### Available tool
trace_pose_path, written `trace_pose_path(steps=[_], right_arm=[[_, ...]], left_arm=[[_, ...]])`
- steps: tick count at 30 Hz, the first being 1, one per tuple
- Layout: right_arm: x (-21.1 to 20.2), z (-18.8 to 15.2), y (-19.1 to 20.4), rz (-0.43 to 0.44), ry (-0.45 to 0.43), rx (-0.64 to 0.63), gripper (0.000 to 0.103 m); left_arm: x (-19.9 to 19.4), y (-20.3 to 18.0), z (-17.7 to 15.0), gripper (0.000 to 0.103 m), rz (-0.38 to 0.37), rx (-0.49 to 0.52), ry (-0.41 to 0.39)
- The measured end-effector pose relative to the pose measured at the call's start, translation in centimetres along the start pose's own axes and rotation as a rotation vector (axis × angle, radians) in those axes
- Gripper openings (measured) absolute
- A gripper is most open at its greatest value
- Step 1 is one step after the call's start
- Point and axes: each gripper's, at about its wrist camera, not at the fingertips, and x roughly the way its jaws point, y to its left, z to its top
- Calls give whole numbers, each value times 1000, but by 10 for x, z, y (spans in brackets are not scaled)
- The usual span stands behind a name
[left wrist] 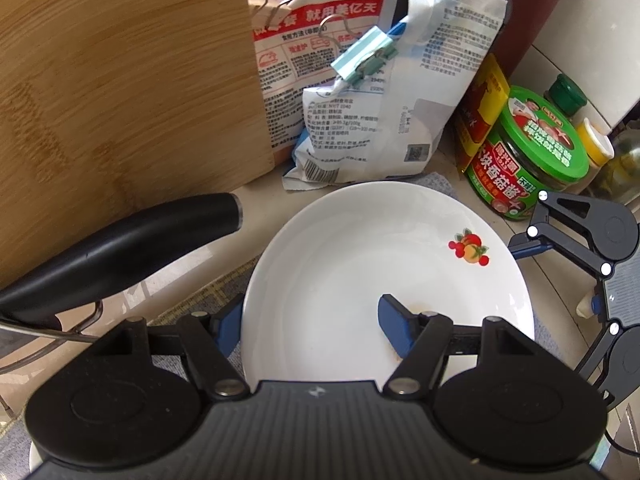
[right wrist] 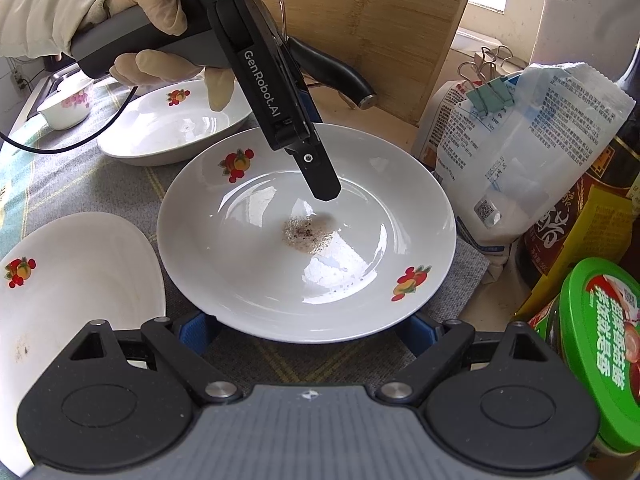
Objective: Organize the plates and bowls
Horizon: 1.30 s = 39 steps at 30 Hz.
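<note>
The left claw (left wrist: 312, 328) is clamped on the rim of the soiled plate (right wrist: 308, 236), one finger inside and one outside. The right claw (right wrist: 308, 330) gapes wide just short of the near rim, gripping nothing. Beside it lies another plate (right wrist: 80, 276). Lifted one-sided, the plate may tilt, slip, or strike the green-lidded jar (right wrist: 596, 344).

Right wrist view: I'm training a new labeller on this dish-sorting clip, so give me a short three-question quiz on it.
1. True or false: the centre plate is clean.
2. Which gripper clamps its rim? A left, B right, C neither.
3. Fill in: at the far left stands a small flowered ____.
Key: 1 false, brown residue lies in its middle. 2 A, the left gripper, one finger inside the plate. 3 bowl.
</note>
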Motion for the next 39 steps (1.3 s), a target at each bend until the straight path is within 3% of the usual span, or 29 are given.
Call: trace_pose_path(steps=[23,39], right_arm=[[-17,6,1,-20,-6,-15,95],[-43,11,24,-45,-12,-23,95]], left_arm=[[-20,-8,-1,69,9,19,-41],[-51,-27,-14,69,20,33,-73]])
